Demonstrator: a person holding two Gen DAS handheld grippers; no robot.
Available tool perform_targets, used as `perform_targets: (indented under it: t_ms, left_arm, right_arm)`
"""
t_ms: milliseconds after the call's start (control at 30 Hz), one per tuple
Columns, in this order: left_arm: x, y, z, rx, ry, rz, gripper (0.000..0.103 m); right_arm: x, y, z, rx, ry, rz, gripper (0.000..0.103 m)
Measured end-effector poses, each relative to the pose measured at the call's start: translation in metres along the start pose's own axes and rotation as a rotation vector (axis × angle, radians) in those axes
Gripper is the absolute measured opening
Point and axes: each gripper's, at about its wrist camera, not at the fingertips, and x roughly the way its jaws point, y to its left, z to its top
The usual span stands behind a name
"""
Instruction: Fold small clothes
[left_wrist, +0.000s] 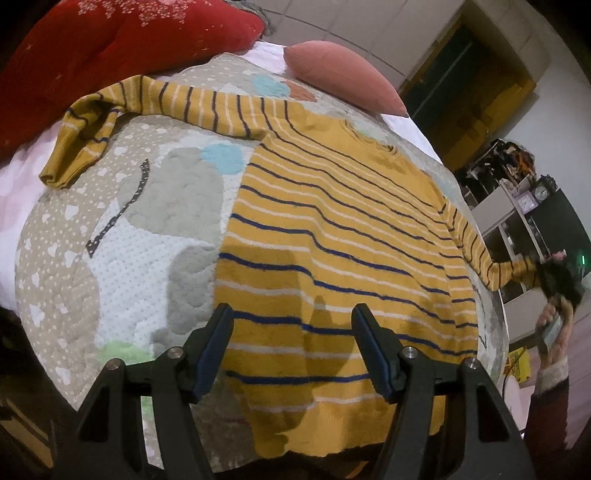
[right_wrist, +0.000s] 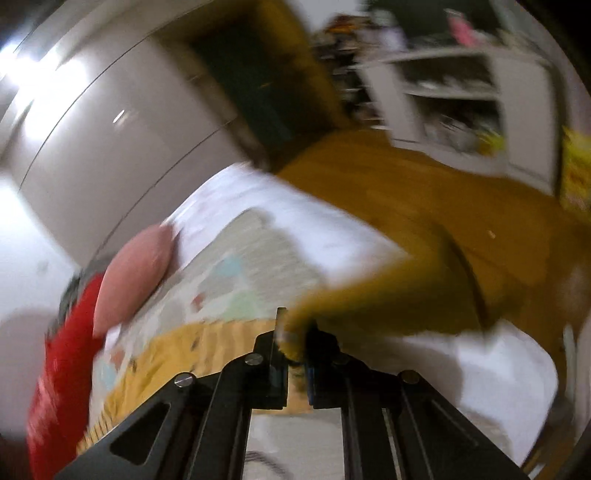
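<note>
Striped sweater laid flat on quilt, hem nearest. Left gripper held above hem, fingers spread wide, nothing gripped. Right gripper pressed together on sweater's rt sleeve cuff, cuff lifted; view blurred.

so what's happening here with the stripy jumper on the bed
A person is folding a small yellow striped sweater spread flat on a patterned quilt. The right tool is shut on the end of the sweater's right sleeve and pulls it out to the side. The left tool hovers open over the hem, gripping nothing. The other sleeve lies stretched out, unfolded. No fold shows yet.
</note>
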Motion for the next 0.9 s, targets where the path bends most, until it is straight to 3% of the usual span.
perform_targets:
  t_ms: [133, 233, 367, 467, 533, 600, 667, 733, 900]
  left_arm:
    - [-0.012, 0.019, -0.002, -0.011, -0.034, 0.025, 0.065]
    - [-0.024, 0.04, -0.003, -0.036, -0.066, 0.046, 0.065]
    - [-0.033, 0.072, -0.006, -0.086, -0.098, 0.077, 0.065]
    - [-0.035, 0.093, -0.01, -0.129, -0.1, 0.079, 0.065]
    - [-0.038, 0.105, -0.012, -0.149, -0.105, 0.082, 0.065]
    - [-0.04, 0.115, -0.015, -0.163, -0.111, 0.083, 0.065]
    - [-0.041, 0.123, -0.017, -0.175, -0.114, 0.083, 0.066]
    - [-0.04, 0.127, -0.02, -0.187, -0.115, 0.082, 0.066]
    - [-0.04, 0.134, -0.025, -0.208, -0.116, 0.071, 0.066]
  right_arm:
    - [0.045, 0.112, -0.022, -0.205, 0.084, 0.088, 0.008]
    - [0.085, 0.208, -0.064, -0.395, 0.164, 0.16, 0.008]
    - [0.12, 0.32, -0.164, -0.681, 0.297, 0.26, 0.008]
    - [0.134, 0.374, -0.249, -0.924, 0.368, 0.281, 0.008]
    - [0.144, 0.391, -0.292, -1.019, 0.405, 0.277, 0.008]
    - [0.151, 0.397, -0.324, -1.072, 0.451, 0.295, 0.015]
    - [0.146, 0.395, -0.34, -1.112, 0.426, 0.28, 0.036]
    - [0.14, 0.394, -0.343, -1.123, 0.427, 0.301, 0.042]
    - [0.112, 0.375, -0.325, -1.084, 0.476, 0.401, 0.045]
